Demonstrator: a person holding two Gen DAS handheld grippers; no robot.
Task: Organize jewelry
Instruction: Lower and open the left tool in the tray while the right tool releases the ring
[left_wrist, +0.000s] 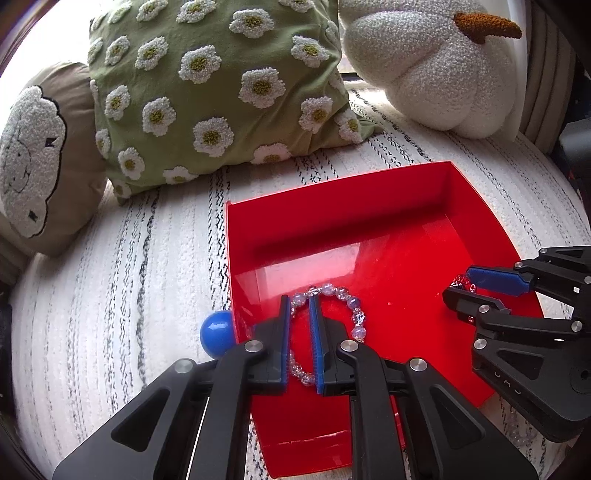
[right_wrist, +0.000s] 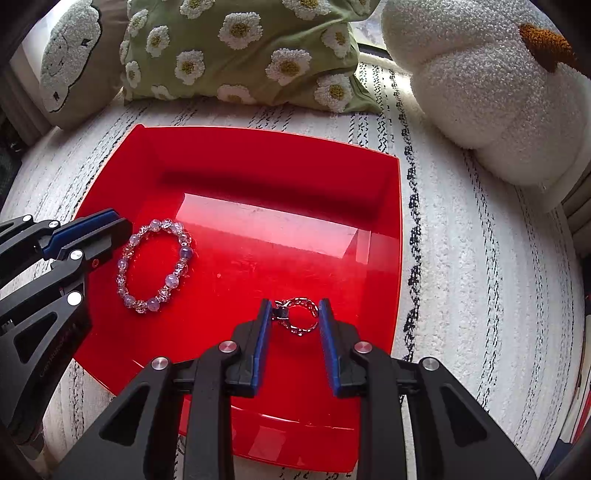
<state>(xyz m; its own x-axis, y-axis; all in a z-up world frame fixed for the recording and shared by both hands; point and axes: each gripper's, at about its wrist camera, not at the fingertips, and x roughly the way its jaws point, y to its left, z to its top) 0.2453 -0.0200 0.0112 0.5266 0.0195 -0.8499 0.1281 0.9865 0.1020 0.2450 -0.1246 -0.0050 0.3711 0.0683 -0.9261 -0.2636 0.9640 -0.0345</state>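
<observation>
A red tray (left_wrist: 369, 206) (right_wrist: 258, 155) lies on a white striped cover. A bracelet of pale purple beads (right_wrist: 155, 266) (left_wrist: 354, 314) lies flat in its left part. My left gripper (left_wrist: 299, 301) (right_wrist: 123, 229) is at the bracelet's left edge. Its jaws are nearly together, with beads of that edge between the tips. In the right wrist view a silver openwork ring (right_wrist: 299, 315) sits between the blue pads of my right gripper (right_wrist: 294, 310), just above the tray floor. The left wrist view shows that gripper (left_wrist: 458, 286) with the ring (left_wrist: 460, 281) at its tips.
A blue ball (left_wrist: 216, 332) rests on the cover against the tray's left wall. Behind the tray stand a green daisy cushion (left_wrist: 221, 92), a white plush pumpkin (left_wrist: 424, 66) and a beige sheep cushion (left_wrist: 33, 158). Bare striped cover (right_wrist: 480, 277) lies right of the tray.
</observation>
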